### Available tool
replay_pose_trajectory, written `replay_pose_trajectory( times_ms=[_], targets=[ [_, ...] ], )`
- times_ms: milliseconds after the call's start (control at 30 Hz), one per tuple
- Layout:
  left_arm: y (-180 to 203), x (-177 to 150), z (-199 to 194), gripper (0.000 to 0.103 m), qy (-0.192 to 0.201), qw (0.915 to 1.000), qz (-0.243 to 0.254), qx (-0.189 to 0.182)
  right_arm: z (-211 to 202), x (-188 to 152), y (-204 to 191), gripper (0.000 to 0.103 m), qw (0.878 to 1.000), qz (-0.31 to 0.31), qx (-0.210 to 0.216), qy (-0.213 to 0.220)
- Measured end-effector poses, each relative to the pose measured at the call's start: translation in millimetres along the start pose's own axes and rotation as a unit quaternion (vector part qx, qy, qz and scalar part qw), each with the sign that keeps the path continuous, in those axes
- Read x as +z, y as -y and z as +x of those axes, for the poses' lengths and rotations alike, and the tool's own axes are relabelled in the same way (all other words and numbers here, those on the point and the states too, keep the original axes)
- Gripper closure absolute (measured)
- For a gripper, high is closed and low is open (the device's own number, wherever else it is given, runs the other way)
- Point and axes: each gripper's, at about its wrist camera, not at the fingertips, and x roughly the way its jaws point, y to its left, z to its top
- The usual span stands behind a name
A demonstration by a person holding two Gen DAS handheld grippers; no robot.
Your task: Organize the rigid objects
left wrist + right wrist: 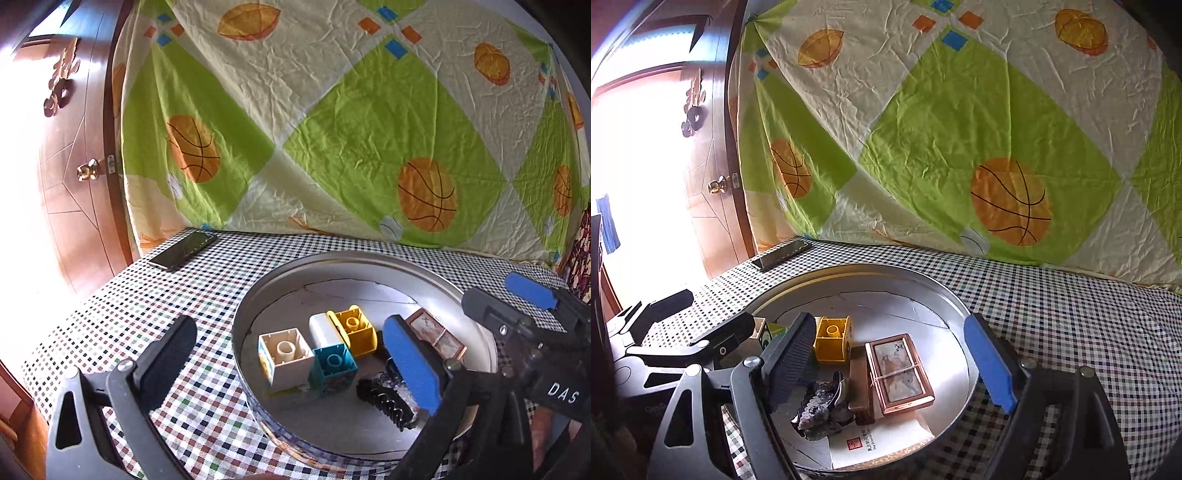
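A round metal tin (255, 295) on the checked tablecloth holds a cream block (286, 354), a teal block (334, 365), a yellow block (354, 328), a black claw clip (388, 398) and a copper-framed picture box (436, 336). My left gripper (291, 332) is open over the tin's left side, its pads touching nothing. My right gripper (890, 325) is open over the picture box (899, 369), a brown box (860, 384) and the sequinned clip (823, 406), holding nothing. The yellow block (831, 339) lies just beyond its left finger. The two grippers sit side by side.
A dark phone (183, 249) lies at the table's far left corner. A ball-patterned sheet (332, 129) hangs behind the table, and a wooden door (88, 170) stands to the left. Checked cloth (1071, 302) stretches to the right of the tin.
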Motion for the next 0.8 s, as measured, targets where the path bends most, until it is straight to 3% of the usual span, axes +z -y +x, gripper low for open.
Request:
replay_pose_trajectory(
  times_ms=[467, 800],
  targets=[
    [-24.3, 5.0, -6.7, 0.001, -0.002, 0.9996, -0.028, 0.006, -9.0, 6.7, -18.9, 0.017, 1.000, -0.020, 0.022, 0.008],
    [-22.7, 1.5, -7.1, 0.001, 0.004, 0.9997, -0.018, 0.017, -9.7, 3.9, -21.9, 0.017, 0.999, -0.024, 0.028, 0.006]
  ],
)
